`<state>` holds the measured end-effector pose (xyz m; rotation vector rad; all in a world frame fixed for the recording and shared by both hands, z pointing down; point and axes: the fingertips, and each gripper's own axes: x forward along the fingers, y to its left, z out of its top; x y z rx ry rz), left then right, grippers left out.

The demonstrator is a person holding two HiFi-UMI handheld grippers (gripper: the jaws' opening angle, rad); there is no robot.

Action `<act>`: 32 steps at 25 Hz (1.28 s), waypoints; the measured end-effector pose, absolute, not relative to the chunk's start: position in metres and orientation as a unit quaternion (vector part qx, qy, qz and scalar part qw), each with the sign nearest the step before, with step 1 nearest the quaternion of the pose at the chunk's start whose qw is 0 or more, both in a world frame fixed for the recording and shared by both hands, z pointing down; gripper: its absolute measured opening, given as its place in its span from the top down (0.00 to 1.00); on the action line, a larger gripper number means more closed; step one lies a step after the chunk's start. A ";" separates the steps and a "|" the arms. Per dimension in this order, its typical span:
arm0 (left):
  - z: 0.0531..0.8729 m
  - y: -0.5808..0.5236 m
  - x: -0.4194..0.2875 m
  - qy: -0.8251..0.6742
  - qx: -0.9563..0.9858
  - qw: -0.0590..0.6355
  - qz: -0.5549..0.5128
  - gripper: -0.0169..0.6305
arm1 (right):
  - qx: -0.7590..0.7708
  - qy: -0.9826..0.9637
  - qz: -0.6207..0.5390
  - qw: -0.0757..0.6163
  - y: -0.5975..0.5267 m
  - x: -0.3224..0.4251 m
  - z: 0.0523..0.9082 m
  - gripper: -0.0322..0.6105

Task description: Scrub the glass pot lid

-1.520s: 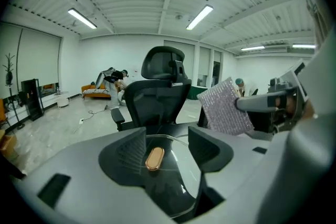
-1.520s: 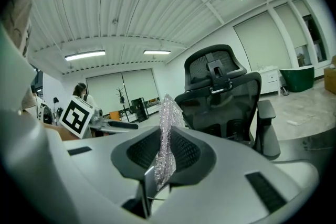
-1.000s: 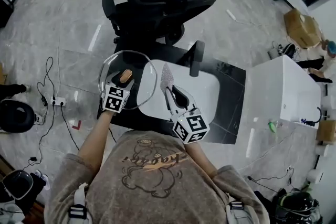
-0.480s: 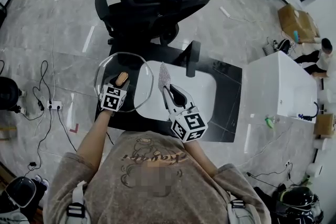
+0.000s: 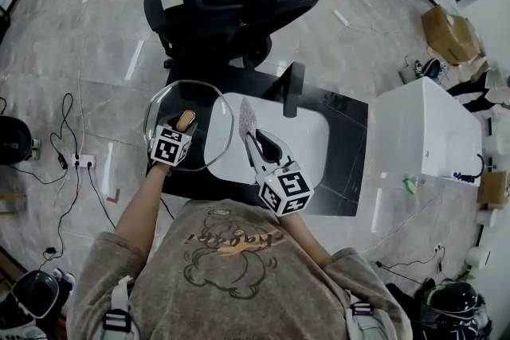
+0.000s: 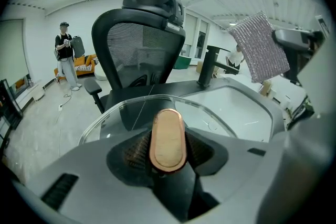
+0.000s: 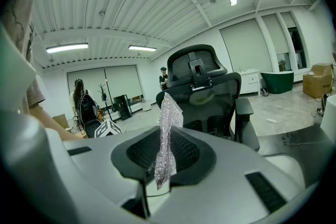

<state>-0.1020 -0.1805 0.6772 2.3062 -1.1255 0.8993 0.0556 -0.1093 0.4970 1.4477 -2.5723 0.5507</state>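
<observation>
As no contact shows yet, we judge all scrubbing remains. At nine o'clock of the sink point(image 5: 319, 141) is the lid point(image 5: 205, 109); at its three o'clock, apart, the cloth point(image 7: 168, 118), pinched in our right gripper point(image 7: 165, 157). Our left gripper point(image 5: 182, 128), jaws just closing, clamps the knob point(image 6: 167, 140). The lid's near rim is hidden.

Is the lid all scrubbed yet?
Not yet. Done: the left hand-held gripper has just been closing on the knob of the glass pot lid. In hand: the right hand-held gripper pinches a sparkly scrubbing cloth, not touching the lid. Left: all the scrubbing.
</observation>
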 end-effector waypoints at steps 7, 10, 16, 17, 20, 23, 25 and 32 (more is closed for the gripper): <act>0.645 -0.170 -0.103 -0.409 0.832 0.213 0.308 0.70 | 0.483 -0.852 0.189 0.075 -0.107 0.058 0.505 0.84; 0.611 -0.167 -0.104 -0.418 0.839 0.199 0.286 0.70 | 0.482 -0.853 0.184 0.070 -0.108 0.058 0.501 0.84; 0.571 -0.165 -0.102 -0.416 0.852 0.222 0.226 0.70 | 0.494 -0.851 0.168 0.057 -0.113 0.066 0.488 0.84; 0.566 -0.165 -0.101 -0.413 0.855 0.239 0.205 0.70 | 0.502 -0.847 0.166 0.053 -0.114 0.071 0.486 0.84; 0.551 -0.164 -0.100 -0.399 0.860 0.289 0.136 0.70 | 0.521 -0.835 0.173 0.034 -0.115 0.087 0.480 0.84; 0.535 -0.162 -0.095 -0.368 0.863 0.340 0.062 0.70 | 0.521 -0.833 0.184 0.026 -0.115 0.094 0.479 0.84; 0.524 -0.159 -0.089 -0.339 0.862 0.375 0.013 0.70 | 0.512 -0.837 0.191 0.020 -0.114 0.091 0.479 0.84; 0.508 -0.139 -0.056 -0.248 0.864 0.434 -0.067 0.70 | 0.447 -0.869 0.206 -0.047 -0.112 0.071 0.460 0.84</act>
